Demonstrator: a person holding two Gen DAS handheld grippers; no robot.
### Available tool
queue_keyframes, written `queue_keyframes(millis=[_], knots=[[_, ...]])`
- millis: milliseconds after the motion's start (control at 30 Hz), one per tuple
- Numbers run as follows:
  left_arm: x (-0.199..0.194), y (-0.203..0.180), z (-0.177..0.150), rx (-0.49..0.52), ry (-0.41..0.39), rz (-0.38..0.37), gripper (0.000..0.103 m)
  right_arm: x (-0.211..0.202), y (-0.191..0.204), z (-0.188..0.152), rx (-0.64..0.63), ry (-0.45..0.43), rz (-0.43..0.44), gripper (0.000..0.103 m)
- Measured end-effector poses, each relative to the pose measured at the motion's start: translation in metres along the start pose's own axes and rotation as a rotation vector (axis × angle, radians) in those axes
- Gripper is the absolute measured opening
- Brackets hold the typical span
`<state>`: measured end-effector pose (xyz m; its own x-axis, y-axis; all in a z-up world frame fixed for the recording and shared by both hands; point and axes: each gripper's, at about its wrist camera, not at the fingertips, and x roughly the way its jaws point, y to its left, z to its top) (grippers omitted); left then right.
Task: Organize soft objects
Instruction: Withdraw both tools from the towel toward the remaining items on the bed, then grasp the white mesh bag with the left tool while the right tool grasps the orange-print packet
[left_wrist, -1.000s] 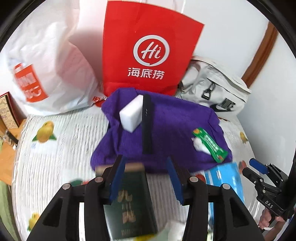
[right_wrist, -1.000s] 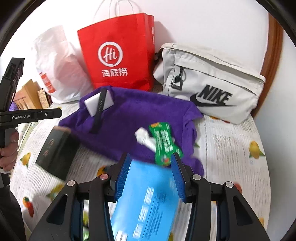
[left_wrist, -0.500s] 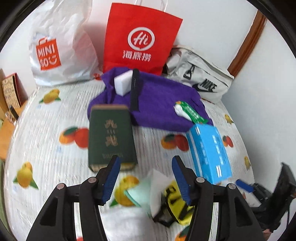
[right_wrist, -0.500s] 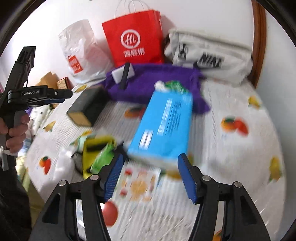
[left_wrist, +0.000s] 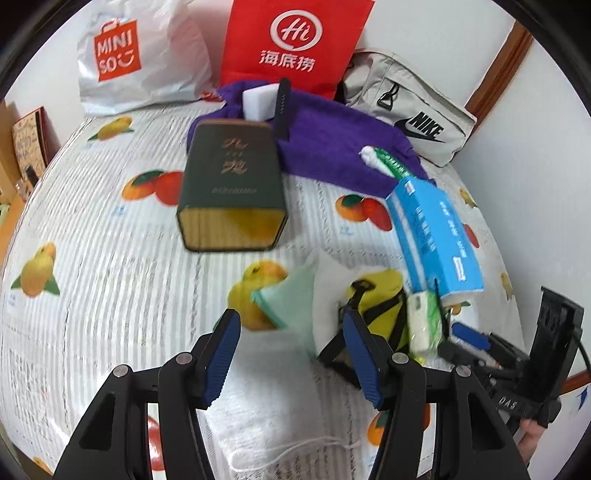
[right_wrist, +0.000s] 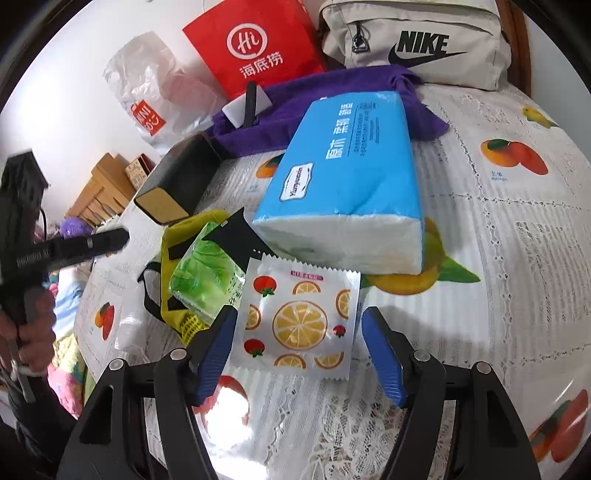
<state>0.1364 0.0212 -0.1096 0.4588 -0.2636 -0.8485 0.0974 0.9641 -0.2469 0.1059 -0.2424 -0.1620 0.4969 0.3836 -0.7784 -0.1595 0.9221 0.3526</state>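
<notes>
A: State of each hand-held gripper?

B: Left hand-held gripper (left_wrist: 291, 356): fingers spread, holding nothing, above a blurred pale-green face mask (left_wrist: 291, 295). Right hand-held gripper (right_wrist: 299, 354): fingers spread, either side of a citrus-print sachet (right_wrist: 299, 317) lying flat on the worktop (right_wrist: 517, 258).

A: Location of the soft items?

B: Blue tissue pack (right_wrist: 351, 166) lies just beyond the sachet. Green tissue packet (right_wrist: 207, 273) rests on a yellow mesh bag (right_wrist: 177, 236), partly hidden. Purple towel (left_wrist: 332, 140) sits at the rear, its near edge covered by a dark green box (left_wrist: 232, 177).

A: Unclear areas?

B: The mask's outline is smeared; the bag's contents cannot be made out.
</notes>
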Motion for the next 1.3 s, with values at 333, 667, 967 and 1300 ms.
queue_keyframes(millis=[333, 667, 967, 1300], knots=[[0.005, 0.021, -0.015, -0.048, 0.015, -0.009, 0.056, -0.002, 0.004, -0.004, -0.067, -0.020, -0.006, 0.046], [0.005, 0.037, -0.033, -0.056, 0.026, -0.011, 0.056, -0.022, 0.012, -0.009, -0.098, -0.041, -0.053, 0.041], [0.015, 0.032, -0.048, -0.005, 0.030, 0.019, 0.079, -0.036, 0.011, -0.009, -0.108, -0.059, -0.091, 0.041], [0.034, 0.000, -0.059, 0.100, -0.021, 0.181, 0.102, -0.041, 0.008, -0.014, -0.113, -0.063, -0.124, 0.041]])
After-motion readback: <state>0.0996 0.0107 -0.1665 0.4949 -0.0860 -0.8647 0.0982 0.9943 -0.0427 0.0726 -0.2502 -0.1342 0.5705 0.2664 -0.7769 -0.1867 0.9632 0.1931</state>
